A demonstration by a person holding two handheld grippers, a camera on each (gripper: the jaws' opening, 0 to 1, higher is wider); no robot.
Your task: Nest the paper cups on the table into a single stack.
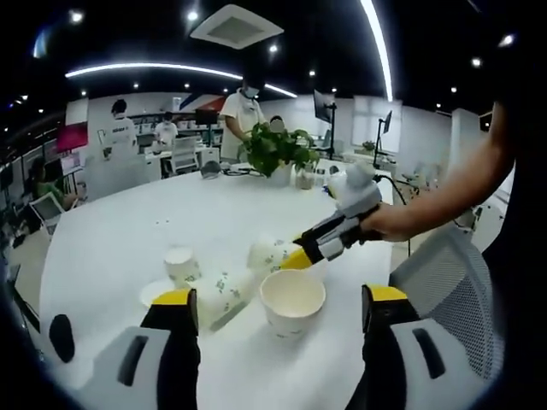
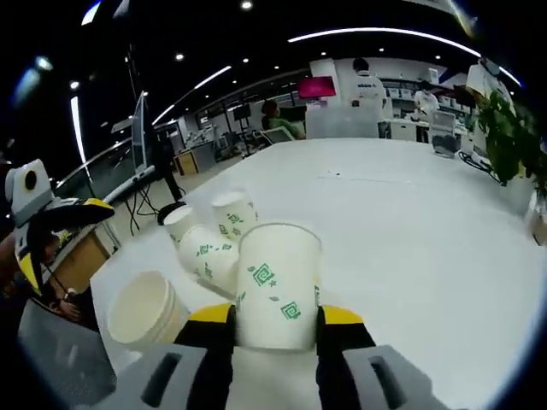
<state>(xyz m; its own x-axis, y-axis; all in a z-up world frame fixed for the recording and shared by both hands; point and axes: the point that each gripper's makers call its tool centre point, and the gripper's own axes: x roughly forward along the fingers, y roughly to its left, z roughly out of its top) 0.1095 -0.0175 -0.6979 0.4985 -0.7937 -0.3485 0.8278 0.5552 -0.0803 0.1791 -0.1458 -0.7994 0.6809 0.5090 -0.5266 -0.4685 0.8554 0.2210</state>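
Between right gripper (image 2: 275, 329) jaws, 1 paper cup (image 2: 277, 286).

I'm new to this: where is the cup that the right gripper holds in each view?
Left gripper view: the cup is mid-picture, at the tip of the right gripper, which enters from the right.
Right gripper view: the cup is low centre, between the jaws.
Shared landmark: the plant at the table's far edge.
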